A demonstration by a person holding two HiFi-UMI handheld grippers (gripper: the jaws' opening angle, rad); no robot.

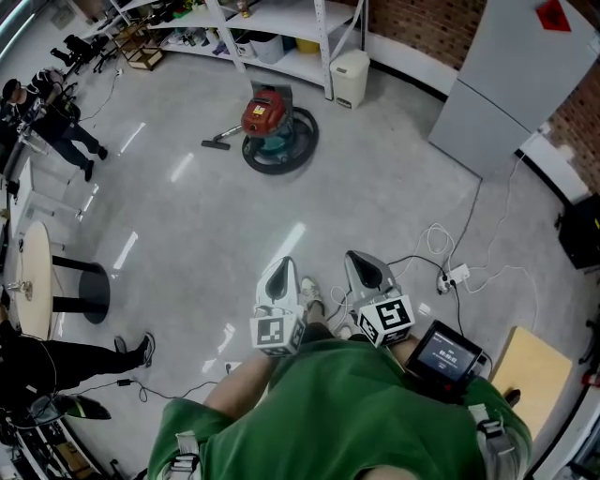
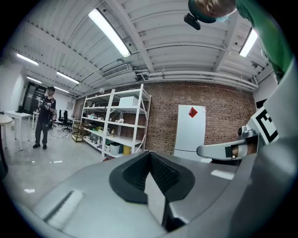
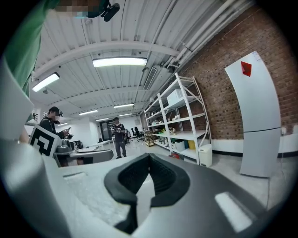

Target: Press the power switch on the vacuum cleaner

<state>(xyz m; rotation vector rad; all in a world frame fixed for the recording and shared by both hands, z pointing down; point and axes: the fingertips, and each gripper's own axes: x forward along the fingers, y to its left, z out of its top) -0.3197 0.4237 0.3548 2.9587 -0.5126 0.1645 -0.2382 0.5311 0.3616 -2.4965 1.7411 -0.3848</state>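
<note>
While both grippers are held close to the person's green shirt [image 1: 347,412] at the lower middle of the head view, the vacuum cleaner [image 1: 268,125] stands well apart from them, on the grey floor [image 1: 375,187] in the upper middle of the frame. It has a red top, a dark round base and a floor nozzle reaching to its left. The left gripper [image 1: 282,266] and the right gripper [image 1: 362,257] sit side by side, both pointing up the frame toward the vacuum.

In the left gripper view the left gripper [image 2: 150,153] has its jaws pressed together at the tips, with nothing between the black pads [image 2: 165,173]. In the right gripper view the right gripper [image 3: 149,156] is the same — jaws closed, nothing held.

White shelving [image 1: 281,23] runs along the top of the head view, with a pale waste bin [image 1: 351,77] just beside it and a tall white cabinet [image 1: 511,80] at the upper right. A power strip [image 1: 456,277] and loose cables lie right of the grippers. At the upper left a person [image 1: 58,120] stands, and a round table [image 1: 36,279] is at the left edge.
</note>
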